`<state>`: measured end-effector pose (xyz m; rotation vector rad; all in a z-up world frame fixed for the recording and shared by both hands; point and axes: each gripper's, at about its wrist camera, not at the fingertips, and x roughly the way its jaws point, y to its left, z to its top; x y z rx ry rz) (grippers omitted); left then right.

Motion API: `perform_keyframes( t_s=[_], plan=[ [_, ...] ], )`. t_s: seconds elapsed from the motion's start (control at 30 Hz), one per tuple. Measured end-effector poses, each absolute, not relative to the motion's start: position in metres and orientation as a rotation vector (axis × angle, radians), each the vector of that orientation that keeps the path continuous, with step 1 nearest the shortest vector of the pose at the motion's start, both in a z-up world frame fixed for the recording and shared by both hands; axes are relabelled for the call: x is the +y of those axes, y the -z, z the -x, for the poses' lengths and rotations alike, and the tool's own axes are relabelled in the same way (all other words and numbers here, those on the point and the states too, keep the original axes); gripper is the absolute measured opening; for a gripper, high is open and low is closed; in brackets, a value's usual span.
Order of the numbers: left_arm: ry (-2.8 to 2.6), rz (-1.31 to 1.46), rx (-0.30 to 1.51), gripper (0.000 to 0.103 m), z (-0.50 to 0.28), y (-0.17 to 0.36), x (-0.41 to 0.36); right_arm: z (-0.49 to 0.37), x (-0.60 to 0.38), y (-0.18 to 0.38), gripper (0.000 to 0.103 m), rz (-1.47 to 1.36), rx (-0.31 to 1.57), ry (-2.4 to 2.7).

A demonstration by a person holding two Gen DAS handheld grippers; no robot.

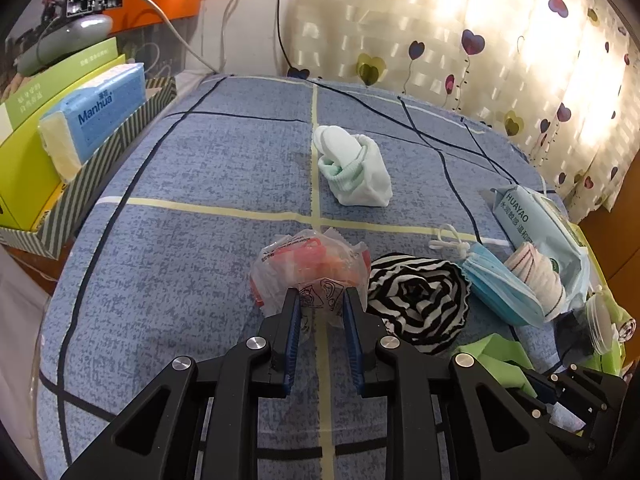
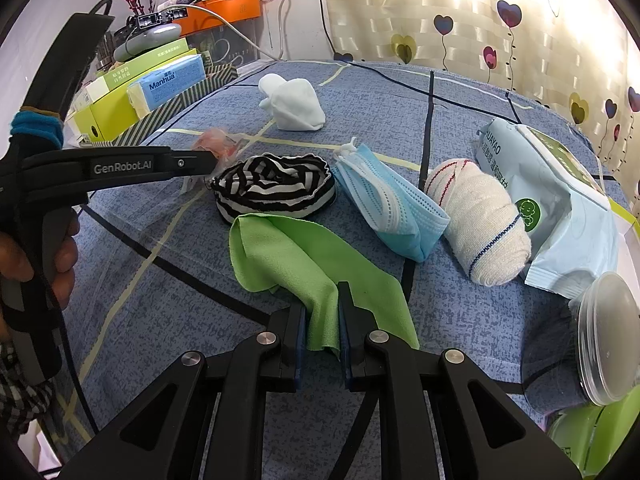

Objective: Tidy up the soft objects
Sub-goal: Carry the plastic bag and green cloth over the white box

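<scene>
Both pairs of fingers are clamped on something. With my left gripper I pinch the near edge of a clear plastic packet with orange-red pieces inside; the pads press only its crinkled film, not its bulk. With my right gripper I hold a fold of the green cloth, whose far part lies on the blue plaid bedspread.

Everything else waits on the bedspread: a rolled black-and-white striped fabric just beside the packet, a blue face mask, a rolled white towel leaning against a pack of wet wipes, and a white sock bundle well apart, farther up. A striped box holding a blue tissue pack stands off the bed's left edge; I judge that is where the things belong.

My worry is the packet. Slick film held only by its edge may slide out between the pads once I lift, or it may swing and knock the striped roll loose. The cloth is safer, but its trailing end could drag against the striped fabric or the mask and pull them along. My two tools also sit close together, so crossing paths toward the box risks a bump that shakes either grip.
</scene>
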<state>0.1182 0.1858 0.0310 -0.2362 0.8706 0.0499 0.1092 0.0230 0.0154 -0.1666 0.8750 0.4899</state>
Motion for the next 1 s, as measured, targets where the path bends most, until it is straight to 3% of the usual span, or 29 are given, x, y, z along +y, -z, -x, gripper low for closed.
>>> perform_keyframes(
  t_s=[1.0],
  plan=[
    [0.080, 0.162, 0.780, 0.020, -0.077, -0.086, 0.121, -0.078, -0.022, -0.072, 0.014, 0.133, 0.740, -0.416]
  ],
)
